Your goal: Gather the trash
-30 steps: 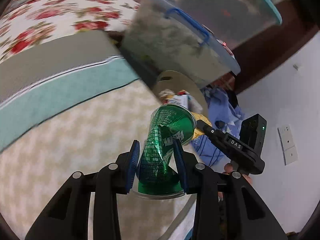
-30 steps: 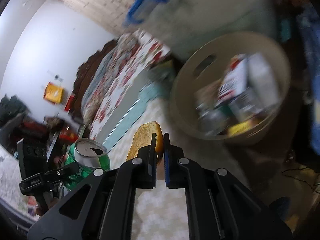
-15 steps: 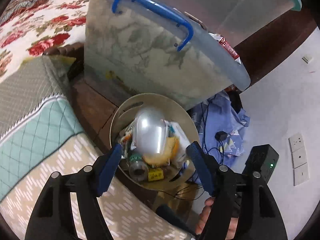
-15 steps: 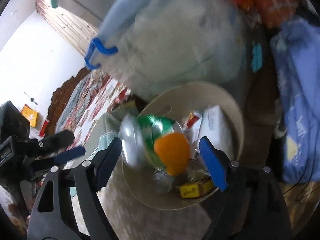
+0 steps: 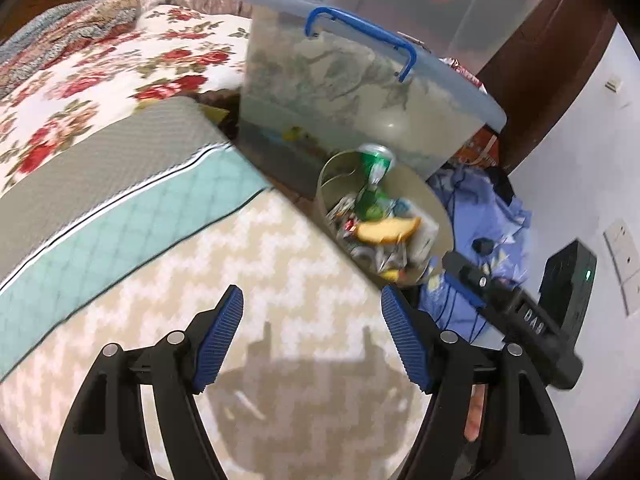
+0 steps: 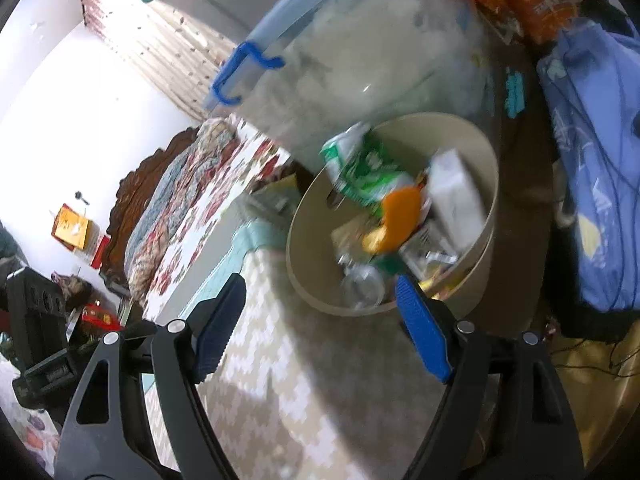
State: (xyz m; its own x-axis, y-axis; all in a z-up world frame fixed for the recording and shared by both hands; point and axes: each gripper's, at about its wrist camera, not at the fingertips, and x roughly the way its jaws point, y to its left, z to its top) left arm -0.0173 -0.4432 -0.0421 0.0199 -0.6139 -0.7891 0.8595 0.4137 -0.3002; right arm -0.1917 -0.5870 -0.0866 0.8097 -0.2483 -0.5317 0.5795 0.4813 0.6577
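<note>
A round beige trash bin [image 5: 326, 184] stands beside the bed. It holds a green can [image 5: 374, 164], a yellow piece of bread [image 5: 388, 230] and wrappers. My left gripper [image 5: 311, 300] is open with nothing between its fingers, over the zigzag bed cover [image 5: 248, 264] and short of the bin. In the right wrist view the same bin [image 6: 298, 216] shows the green can [image 6: 368, 168], the orange-looking bread [image 6: 400, 216], a white carton [image 6: 456, 196] and a clear bottle [image 6: 362, 286]. My right gripper [image 6: 320, 292] is open with nothing in it, at the bin's near rim.
A large clear storage box [image 5: 360, 92] with a blue handle stands right behind the bin. A floral bedspread [image 5: 100, 72] lies to the left. Blue cloth and cables [image 5: 488, 216] lie on the floor at right, by a white wall with sockets [image 5: 624, 256].
Both grippers have opened. The green can has left my left gripper and the bread my right; both now lie in the bin. The left gripper has drawn back over the bed cover.
</note>
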